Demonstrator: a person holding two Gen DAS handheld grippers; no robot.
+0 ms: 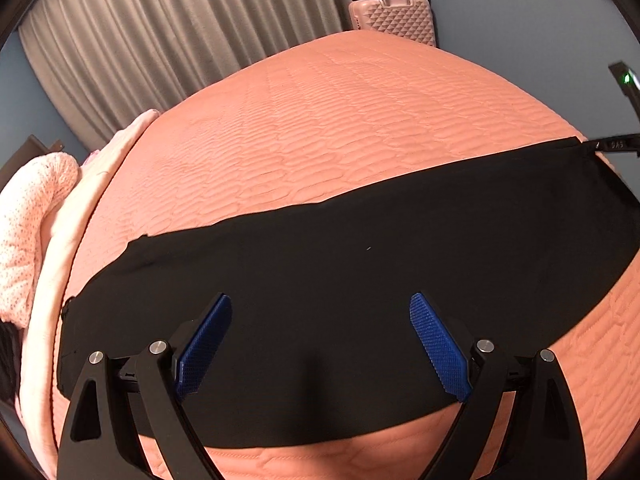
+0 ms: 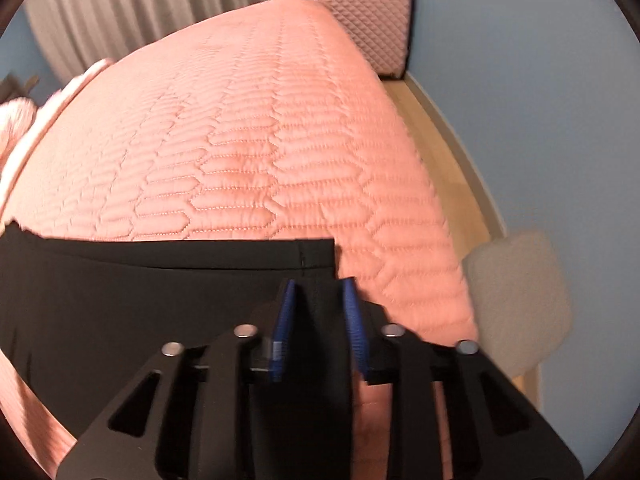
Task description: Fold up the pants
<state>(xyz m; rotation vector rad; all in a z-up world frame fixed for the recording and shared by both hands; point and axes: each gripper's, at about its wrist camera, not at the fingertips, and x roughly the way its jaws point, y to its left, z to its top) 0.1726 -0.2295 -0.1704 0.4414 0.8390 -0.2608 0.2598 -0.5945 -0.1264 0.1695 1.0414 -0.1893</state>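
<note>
Black pants (image 1: pixel 340 280) lie flat in a long band across the near part of a salmon quilted bed (image 1: pixel 340 128). My left gripper (image 1: pixel 320 297) hovers over the middle of the band. It is open wide, its blue pads (image 1: pixel 204 344) spread apart with nothing between them. My right gripper (image 2: pixel 319 282) is at the pants' right end (image 2: pixel 312 256), shut on a bunch of black fabric pinched between its blue pads (image 2: pixel 282 320). In the left wrist view, a dark finger of the right gripper (image 1: pixel 614 145) shows at the pants' far right corner.
A pink hard-shell suitcase (image 2: pixel 366 16) stands past the bed's far corner, by grey curtains (image 1: pixel 180 20). Pink blankets (image 1: pixel 32 216) are piled at the bed's left edge. To the right are a strip of wooden floor (image 2: pixel 448 148), a blue wall and a grey padded seat (image 2: pixel 520 300).
</note>
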